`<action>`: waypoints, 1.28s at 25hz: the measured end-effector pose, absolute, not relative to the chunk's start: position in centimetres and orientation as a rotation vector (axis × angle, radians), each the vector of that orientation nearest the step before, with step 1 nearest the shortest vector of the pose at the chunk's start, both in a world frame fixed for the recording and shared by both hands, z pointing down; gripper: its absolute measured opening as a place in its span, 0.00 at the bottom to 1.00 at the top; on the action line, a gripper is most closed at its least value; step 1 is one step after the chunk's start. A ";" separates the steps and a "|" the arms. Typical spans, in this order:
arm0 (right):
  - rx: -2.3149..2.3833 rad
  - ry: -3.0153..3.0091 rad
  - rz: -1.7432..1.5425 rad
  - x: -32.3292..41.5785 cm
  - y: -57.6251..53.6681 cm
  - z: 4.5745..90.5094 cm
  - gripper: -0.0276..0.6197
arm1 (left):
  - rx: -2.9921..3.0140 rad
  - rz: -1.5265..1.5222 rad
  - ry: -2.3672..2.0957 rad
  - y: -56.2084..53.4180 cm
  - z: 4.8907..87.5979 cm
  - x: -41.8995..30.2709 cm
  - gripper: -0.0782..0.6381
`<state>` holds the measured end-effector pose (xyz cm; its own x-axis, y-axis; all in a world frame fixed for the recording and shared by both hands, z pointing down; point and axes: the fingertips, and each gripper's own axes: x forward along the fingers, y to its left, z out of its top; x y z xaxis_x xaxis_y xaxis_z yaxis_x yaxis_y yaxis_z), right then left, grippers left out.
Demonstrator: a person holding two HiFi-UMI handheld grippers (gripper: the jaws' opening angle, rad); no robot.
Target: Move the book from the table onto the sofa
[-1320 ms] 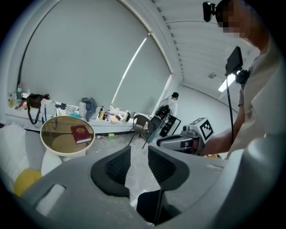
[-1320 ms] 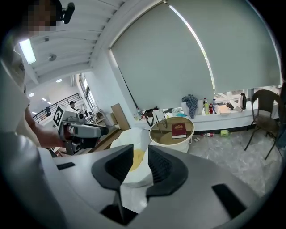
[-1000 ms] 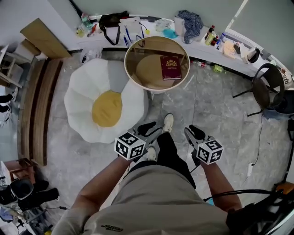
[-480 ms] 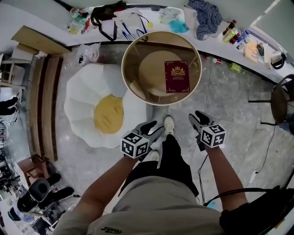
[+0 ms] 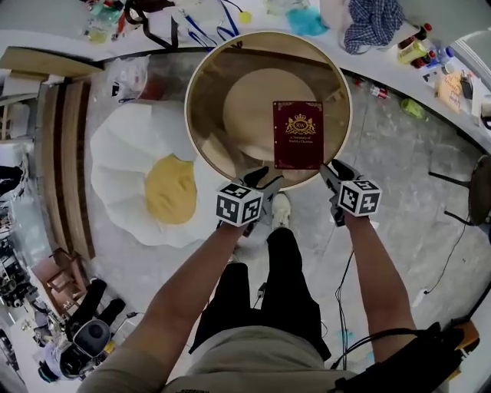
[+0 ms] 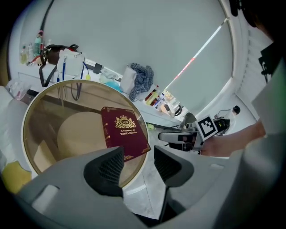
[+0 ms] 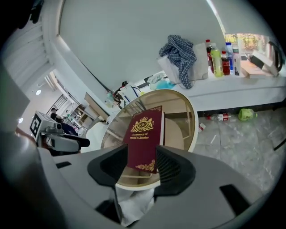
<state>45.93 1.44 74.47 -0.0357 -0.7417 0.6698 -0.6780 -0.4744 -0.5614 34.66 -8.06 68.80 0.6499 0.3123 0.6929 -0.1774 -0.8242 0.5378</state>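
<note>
A maroon book (image 5: 298, 134) with a gold crest lies flat on the round glass table (image 5: 201, 146), towards its near right side. The sofa (image 5: 123, 165) is a white, egg-shaped floor cushion with a yellow centre, left of the table. My left gripper (image 5: 261, 178) is over the table's near rim, just left of the book's near corner. My right gripper (image 5: 331, 173) hovers just right of that corner. Both sets of jaws are opening, with nothing between them. In the left gripper view the book (image 6: 123, 132) lies beyond my left gripper (image 6: 138, 159). In the right gripper view the book (image 7: 145, 134) lies beyond my right gripper (image 7: 142, 163).
A long white counter (image 5: 430, 92) curves behind the table, carrying bottles (image 5: 414, 47), a checked cloth (image 5: 374, 21) and a black bag. A wooden bench (image 5: 65, 153) stands left of the sofa. A chair (image 5: 482, 188) and floor cables (image 5: 341, 292) are to the right.
Both grippers have moved forward and down from beside my legs to the table's near rim by the book. Their jaws stand wider. The table now looks larger and closer.
</note>
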 end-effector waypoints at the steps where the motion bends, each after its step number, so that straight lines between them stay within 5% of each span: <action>1: -2.135 1.572 -1.566 46.5 1.0 75.6 0.34 | 2.277 1.119 0.096 -8.5 70.3 35.3 0.38; 13: -1.990 1.514 -1.580 47.4 -2.3 82.0 0.31 | 2.102 1.074 0.074 -11.5 82.0 39.4 0.41; 25: -2.003 1.582 -1.547 46.8 -2.7 80.2 0.26 | 2.160 0.971 0.013 -11.7 79.9 38.6 0.41; 32: -1.959 1.755 -1.517 38.3 -6.3 72.4 0.25 | 2.171 0.838 -0.129 -14.2 72.4 28.8 0.41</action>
